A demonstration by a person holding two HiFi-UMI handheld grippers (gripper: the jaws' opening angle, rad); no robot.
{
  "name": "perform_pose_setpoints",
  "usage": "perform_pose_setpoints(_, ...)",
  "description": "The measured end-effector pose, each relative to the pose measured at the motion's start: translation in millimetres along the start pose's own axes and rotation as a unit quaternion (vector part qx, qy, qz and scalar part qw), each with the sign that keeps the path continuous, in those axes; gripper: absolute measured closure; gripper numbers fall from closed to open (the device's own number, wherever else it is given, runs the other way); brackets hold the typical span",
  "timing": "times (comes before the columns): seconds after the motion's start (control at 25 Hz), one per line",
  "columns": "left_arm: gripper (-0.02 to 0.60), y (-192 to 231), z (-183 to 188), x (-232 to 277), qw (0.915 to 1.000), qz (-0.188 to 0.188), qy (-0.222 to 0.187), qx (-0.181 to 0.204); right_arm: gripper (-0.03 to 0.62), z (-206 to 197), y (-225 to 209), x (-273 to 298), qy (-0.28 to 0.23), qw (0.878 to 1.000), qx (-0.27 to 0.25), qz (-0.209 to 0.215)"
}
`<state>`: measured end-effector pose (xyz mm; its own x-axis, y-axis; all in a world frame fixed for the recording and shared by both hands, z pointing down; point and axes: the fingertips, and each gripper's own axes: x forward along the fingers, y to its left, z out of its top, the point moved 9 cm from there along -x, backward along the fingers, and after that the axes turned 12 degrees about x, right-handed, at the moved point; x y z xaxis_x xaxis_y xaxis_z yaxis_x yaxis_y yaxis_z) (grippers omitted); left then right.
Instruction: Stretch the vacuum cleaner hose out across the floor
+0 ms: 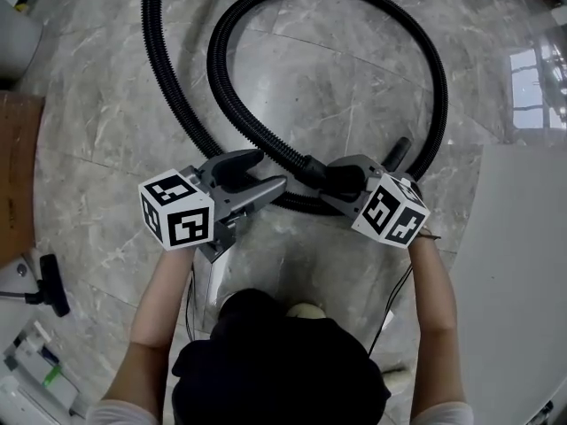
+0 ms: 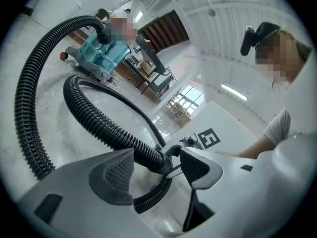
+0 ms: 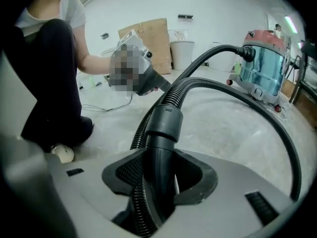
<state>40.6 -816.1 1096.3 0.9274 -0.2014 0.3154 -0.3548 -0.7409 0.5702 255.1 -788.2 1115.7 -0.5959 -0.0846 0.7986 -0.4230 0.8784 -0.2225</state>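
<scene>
A black ribbed vacuum hose (image 1: 239, 104) lies in a wide loop on the marble floor. In the right gripper view it runs back to a teal canister vacuum cleaner (image 3: 262, 63) with a red top. My right gripper (image 1: 330, 181) is shut on the hose's smooth black end cuff (image 3: 163, 118), with both pads pressed against it. My left gripper (image 1: 270, 172) is open just left of that cuff and points at it. The hose end (image 2: 157, 158) shows beyond the gap, and neither pad touches it.
A brown board (image 1: 13, 175) lies at the left edge and a white panel (image 1: 523, 282) at the right. A black tool (image 1: 53, 286) and small items lie at the lower left. A white bucket (image 3: 182, 53) and cardboard (image 3: 146, 38) stand by the far wall.
</scene>
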Motion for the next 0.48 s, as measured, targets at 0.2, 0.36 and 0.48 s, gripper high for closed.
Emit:
perform_pose_setpoints(0.2, 0.304, 5, 5, -15, 0.9967, 0.006, -0.060, -0.054, 0.410, 17, 4, -18, -0.065, 0.998, 0.017, -0.001)
perform_pose_setpoints(0.36, 0.304, 6, 16, -12, 0.9892, -0.020, -0.110, -0.094, 0.410, 36, 15, -28, -0.120, 0.992, 0.026, 0.011)
perform_pose_setpoints(0.48, 0.302, 5, 30, -6, 0.9841, -0.031, -0.143, -0.101, 0.410, 45, 26, -34, -0.140, 0.990, 0.022, 0.018)
